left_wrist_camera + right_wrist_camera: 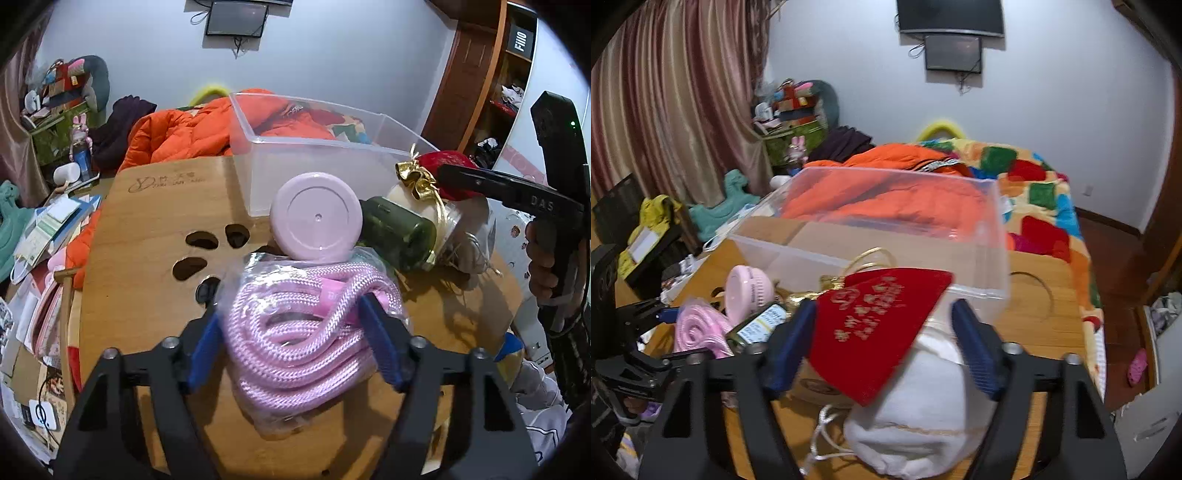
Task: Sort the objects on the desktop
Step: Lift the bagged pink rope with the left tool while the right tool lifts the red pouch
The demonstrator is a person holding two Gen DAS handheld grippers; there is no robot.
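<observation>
A clear bag of coiled pink rope (295, 332) lies on the wooden table (147, 229), and my left gripper (291, 328) is shut on it, with one blue pad at the bag's edge and the other pressed into the coils. A red pouch with gold writing (879, 328) rests on a white drawstring pouch (923, 417). My right gripper (882, 332) straddles both, open: its left pad meets the red edge, its right pad stands beside the white cloth. A round pink fan (316, 218) and a green bottle (399, 232) lie behind the rope. From the left wrist view the right gripper (447, 170) reaches across the red pouch (454, 157).
An empty clear plastic box (314, 142) stands at the table's far edge, in the right wrist view (871, 236) just beyond the pouches. A gold bow (415, 177) tops a wrapped gift by the bottle. Orange bedding (177, 136) lies behind; clutter fills the floor at left.
</observation>
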